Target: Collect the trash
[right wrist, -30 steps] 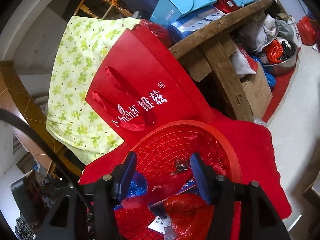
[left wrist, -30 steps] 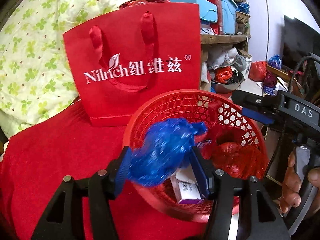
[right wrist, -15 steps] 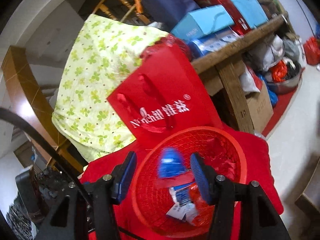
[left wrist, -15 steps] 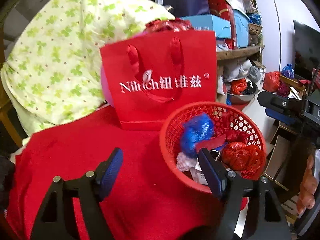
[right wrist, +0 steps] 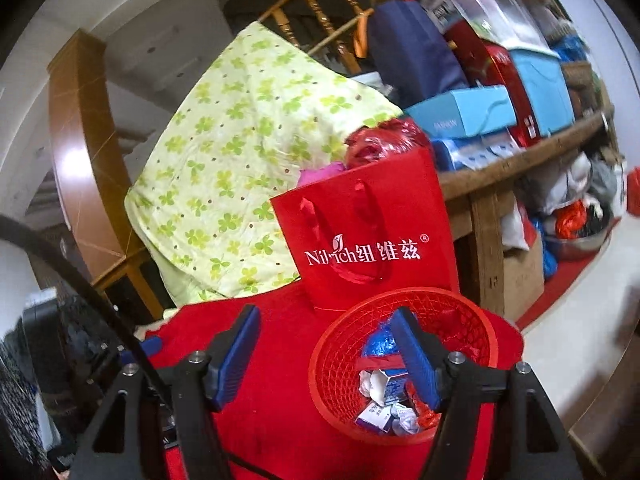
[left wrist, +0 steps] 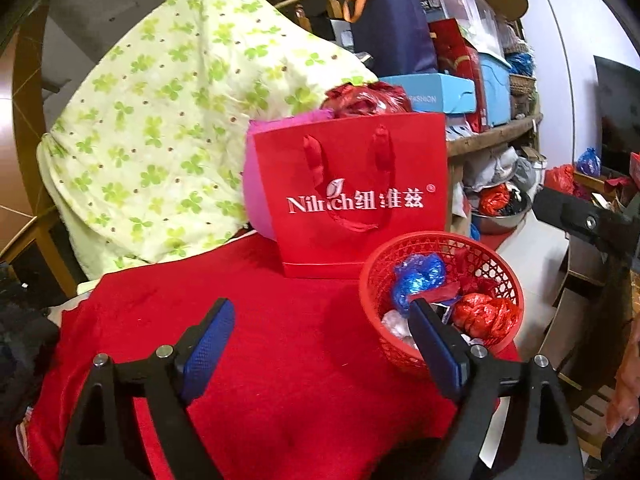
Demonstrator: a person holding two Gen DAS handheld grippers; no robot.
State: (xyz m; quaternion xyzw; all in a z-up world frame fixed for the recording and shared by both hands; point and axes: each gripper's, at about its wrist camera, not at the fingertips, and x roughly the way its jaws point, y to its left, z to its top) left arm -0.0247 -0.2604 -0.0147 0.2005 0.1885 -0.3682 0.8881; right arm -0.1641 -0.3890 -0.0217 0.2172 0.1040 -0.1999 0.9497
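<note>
Clearly the left gripper (left wrist: 320, 328) stands wide and empty above the red cloth (left wrist: 280, 320), its jaws having just been opening with nothing between them. Behind stands the red bag (left wrist: 360, 200), printed "Nilrich" with Chinese characters and an ® mark; the blue box (left wrist: 436, 92) above reads "FASHION". To the right, the basket (left wrist: 372, 280) holds the trash: a blue wrapper (left wrist: 420, 276), a red bag wad (left wrist: 484, 316), paper and small cartons. It sits near the cloth's edge, so a knock from a gripper could tip it. The right gripper (right wrist: 324, 356), half-wide and empty, has also just been opening.
</note>
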